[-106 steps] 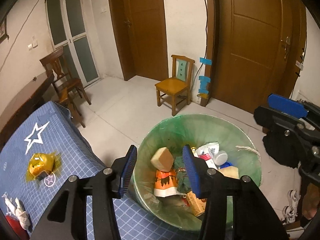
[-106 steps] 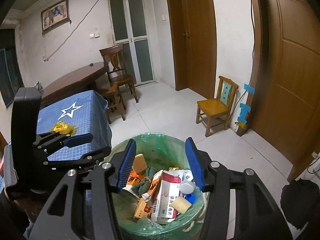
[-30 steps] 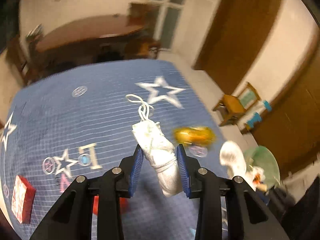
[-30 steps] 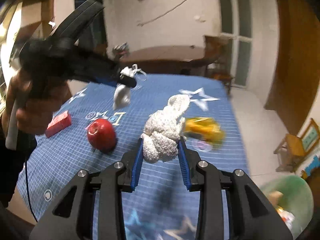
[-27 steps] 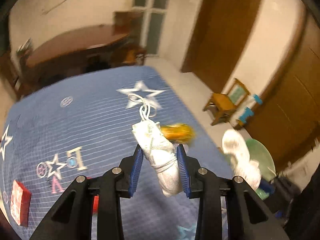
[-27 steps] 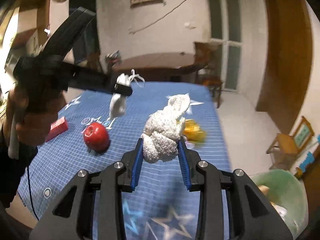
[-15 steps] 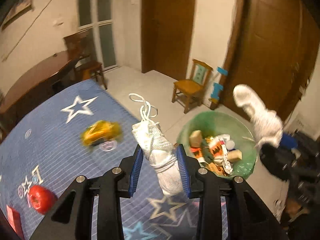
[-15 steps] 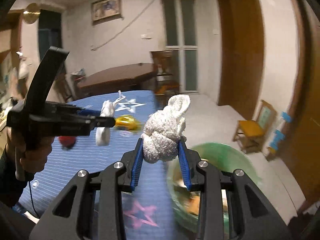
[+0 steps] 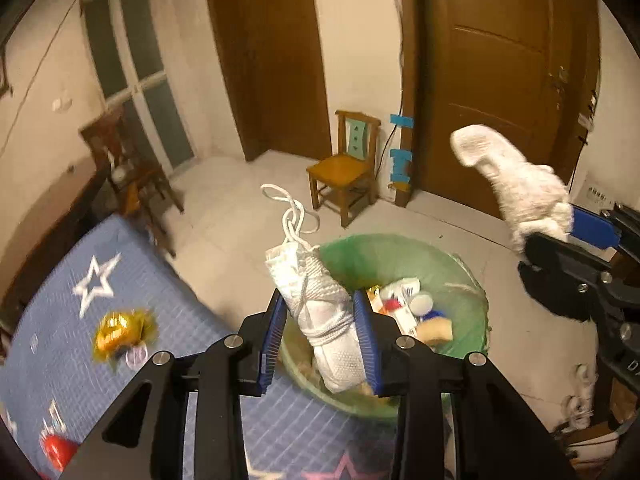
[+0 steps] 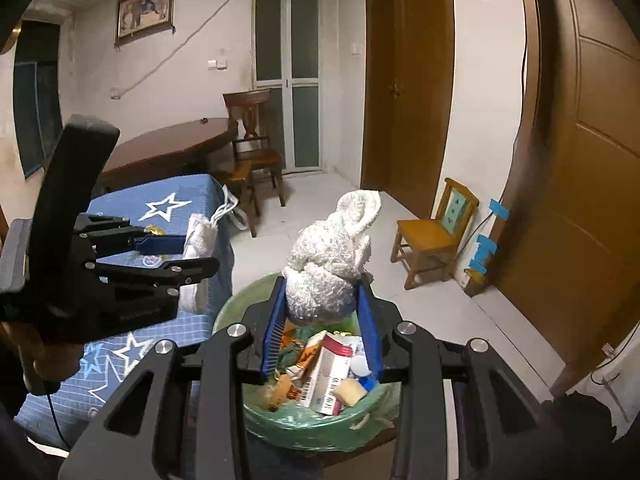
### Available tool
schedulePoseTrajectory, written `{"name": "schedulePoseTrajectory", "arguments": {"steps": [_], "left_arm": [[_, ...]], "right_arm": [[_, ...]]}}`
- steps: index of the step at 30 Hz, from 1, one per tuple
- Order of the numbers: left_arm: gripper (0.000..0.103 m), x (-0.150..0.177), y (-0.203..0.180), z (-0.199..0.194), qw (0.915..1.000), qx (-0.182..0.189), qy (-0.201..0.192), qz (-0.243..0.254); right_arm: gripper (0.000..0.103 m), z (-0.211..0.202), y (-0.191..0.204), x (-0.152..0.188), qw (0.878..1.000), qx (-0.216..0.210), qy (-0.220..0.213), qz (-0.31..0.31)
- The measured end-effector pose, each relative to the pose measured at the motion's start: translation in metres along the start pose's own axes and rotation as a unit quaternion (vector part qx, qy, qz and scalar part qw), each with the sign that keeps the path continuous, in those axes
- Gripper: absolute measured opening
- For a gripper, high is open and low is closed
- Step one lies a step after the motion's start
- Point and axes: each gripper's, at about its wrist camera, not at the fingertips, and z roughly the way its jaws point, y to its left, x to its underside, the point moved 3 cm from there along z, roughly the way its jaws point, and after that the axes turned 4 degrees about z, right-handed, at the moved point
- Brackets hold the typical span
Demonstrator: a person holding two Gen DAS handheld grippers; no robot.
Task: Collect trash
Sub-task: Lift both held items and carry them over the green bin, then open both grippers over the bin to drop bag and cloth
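Trash bin (image 10: 280, 420) now lies under both claws, left (image 9: 320, 336) pinching a corded bundle (image 9: 320, 312), right (image 10: 322, 328) a towel wad (image 10: 332, 272)

Crinkled gold foil wrapper (image 9: 120, 330) on blue star-print tablecloth (image 9: 60, 312): motion-blurred, shape unclear. Red round object (image 9: 58, 451) at bottom-left: cut by lens edge. Green-lined trash bin (image 9: 472, 300): near rim hidden behind white string-tied cloth bundle (image 9: 320, 312). Print on red-and-white carton (image 10: 328, 376) in bin: too small to read.

left gripper (image 9: 320, 336) angled downward, right gripper (image 10: 322, 326) likewise, jaws clamped
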Motion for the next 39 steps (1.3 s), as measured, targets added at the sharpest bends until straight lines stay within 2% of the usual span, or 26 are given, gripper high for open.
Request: {"name": "schedulePoseTrajectory", "arguments": {"steps": [2,7,14,18,19,20,21,23,32,36,38,39], "left_arm": [[0.036,0.001,-0.01,0.008,0.9998,-0.006,-0.002,0.017],[0.036,0.012,-0.027,0.035,0.9991,0.002,0.026,0.033],[0.036,0.018,-0.016,0.05,0.9983,0.029,0.044,0.025],[0.036,0.019,-0.01,0.054,0.9981,0.03,0.048,0.024],[0.036,0.018,-0.009,0.056,0.9981,0.028,0.047,0.027],[0.039,0.016,-0.007,0.057,0.9982,0.026,0.046,0.029],[0.051,0.015,-0.006,0.058,0.9983,0.021,0.045,0.03],[0.063,0.012,-0.001,0.059,0.9988,0.013,0.042,0.023],[0.063,0.016,0.018,0.057,0.9993,-0.002,0.039,-0.002],[0.063,0.02,0.017,0.048,0.9994,-0.024,0.025,-0.002],[0.063,0.025,0.013,0.037,0.9995,-0.029,0.011,0.0],[0.065,0.027,0.009,0.031,0.9996,-0.029,0.007,0.0]], "right_arm": [[0.032,0.004,-0.004,0.004,1.0,0.003,0.006,0.003],[0.032,0.019,-0.014,0.016,1.0,0.001,0.028,0.011],[0.032,0.036,-0.014,0.023,0.998,0.0,0.057,0.005],[0.033,0.045,-0.016,0.021,0.998,0.001,0.065,0.002],[0.036,0.046,-0.015,0.021,0.998,0.002,0.067,0.0],[0.036,0.048,-0.013,0.019,0.998,0.005,0.067,-0.003],[0.04,0.053,-0.016,0.015,0.998,0.012,0.065,-0.005],[0.044,0.056,-0.018,0.013,0.998,0.019,0.066,-0.005],[0.045,0.056,-0.03,0.02,0.998,0.015,0.064,0.013],[0.046,0.047,-0.027,0.023,0.998,0.023,0.053,0.014],[0.059,0.037,-0.025,0.028,0.998,0.037,0.04,0.014],[0.072,0.031,-0.023,0.031,0.998,0.043,0.033,0.016]]}}
